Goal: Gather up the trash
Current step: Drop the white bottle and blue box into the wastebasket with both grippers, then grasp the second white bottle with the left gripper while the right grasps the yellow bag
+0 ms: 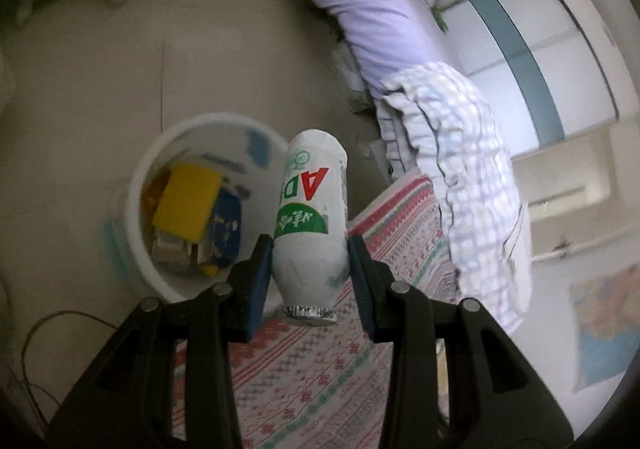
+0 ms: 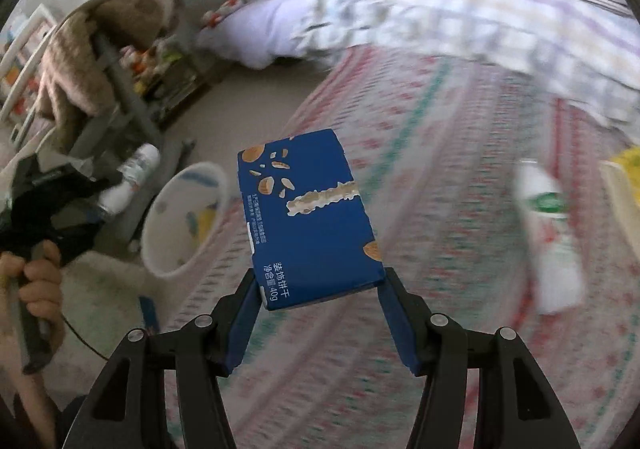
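Left wrist view: left hand-held gripper clamps a bottle, bin just left. Right hand-held gripper grips a blue box.

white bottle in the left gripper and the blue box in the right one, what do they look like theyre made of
White bottle: probably opaque plastic with a slight sheen, under a printed green and red label; the smooth moulded shoulder and ribbed neck suggest it. Blue box: likely thin coated cardboard, semi-gloss, judging by its sharp folded edges, flat printed faces and white exposed edge. Both are guesses from looks alone.
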Motion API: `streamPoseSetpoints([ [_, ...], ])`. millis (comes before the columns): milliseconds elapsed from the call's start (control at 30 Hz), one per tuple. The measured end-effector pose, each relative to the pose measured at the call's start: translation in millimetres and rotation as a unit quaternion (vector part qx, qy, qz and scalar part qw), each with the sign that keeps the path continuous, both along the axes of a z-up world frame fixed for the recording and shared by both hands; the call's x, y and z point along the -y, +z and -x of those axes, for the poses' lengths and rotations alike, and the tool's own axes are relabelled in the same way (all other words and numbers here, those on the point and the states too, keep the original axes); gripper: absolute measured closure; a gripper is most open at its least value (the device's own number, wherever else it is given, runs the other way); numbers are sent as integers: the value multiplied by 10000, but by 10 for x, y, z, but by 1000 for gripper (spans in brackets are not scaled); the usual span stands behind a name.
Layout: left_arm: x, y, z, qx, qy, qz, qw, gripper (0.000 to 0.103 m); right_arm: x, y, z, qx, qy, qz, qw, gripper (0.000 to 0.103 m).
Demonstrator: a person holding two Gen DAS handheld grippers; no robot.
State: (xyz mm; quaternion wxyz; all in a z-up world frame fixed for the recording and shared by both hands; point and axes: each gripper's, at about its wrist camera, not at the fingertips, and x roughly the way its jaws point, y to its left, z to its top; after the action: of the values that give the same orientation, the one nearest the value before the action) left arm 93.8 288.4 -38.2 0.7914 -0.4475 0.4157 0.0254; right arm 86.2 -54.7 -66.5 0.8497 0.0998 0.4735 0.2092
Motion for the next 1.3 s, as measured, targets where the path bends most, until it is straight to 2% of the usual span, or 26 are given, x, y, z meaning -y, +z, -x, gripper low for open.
streamPoseSetpoints([
  [67, -153, -72, 91, 19, 231, 209, 9995, 63, -262, -15, -25, -59, 170, -69, 9998, 43],
  [133, -205, -30, 155, 40, 430, 6, 9991, 63, -552, -7, -59, -89, 365, -215, 9991, 43],
  [200, -272, 19, 196, 176, 537, -22, 9984, 63, -866, 21, -122, -136, 575, -336, 9977, 43],
  [367, -444, -37, 228, 219, 675, 62, 9975, 63, -1574, 22, -297, -221, 1026, -143, 9944, 42],
  [467, -493, -96, 199, 206, 707, 136, 9972, 63, -1851, -48, -442, -323, 968, 36, 9948, 42],
  [567, -519, -112, 188, 178, 724, 25, 9972, 63, -2026, -136, -606, -407, 812, -27, 9959, 39],
  [600, -528, -114, 182, 183, 698, 4, 9974, 63, -2039, -198, -656, -508, 785, 0, 9956, 33],
  [667, -533, -131, 165, 188, 631, -10, 9978, 63, -2123, -355, -725, -820, 806, 92, 9933, 31],
  [733, -506, -140, 129, 142, 489, -111, 9986, 63, -2102, -439, -709, -973, 774, 154, 9921, 31],
  [800, -413, -164, 58, 60, 240, -265, 9993, 63, -2009, -431, -669, -873, 728, 165, 9934, 31],
  [967, -226, -291, -118, -105, -270, -272, 9992, 63, -1618, -288, -516, -576, 662, 151, 9960, 31],
  [1000, -193, -320, -167, -185, -345, -399, 9984, 60, -1561, -259, -483, -555, 641, 84, 9964, 31],
  [1033, -162, -349, -223, -295, -409, -585, 9970, 46, -1444, -233, -453, -553, 602, -5, 9967, 31],
  [1067, -144, -361, -236, -343, -429, -733, 9958, 32, -1331, -204, -429, -560, 554, -62, 9969, 31],
  [1133, -172, -341, -196, -371, -303, -934, 9945, 31, -1135, -140, -359, -526, 444, -114, 9976, 31],
  [1300, -326, -236, -37, -323, 114, -856, 9957, 31, -570, 66, -170, -378, 268, -104, 9989, 31],
])
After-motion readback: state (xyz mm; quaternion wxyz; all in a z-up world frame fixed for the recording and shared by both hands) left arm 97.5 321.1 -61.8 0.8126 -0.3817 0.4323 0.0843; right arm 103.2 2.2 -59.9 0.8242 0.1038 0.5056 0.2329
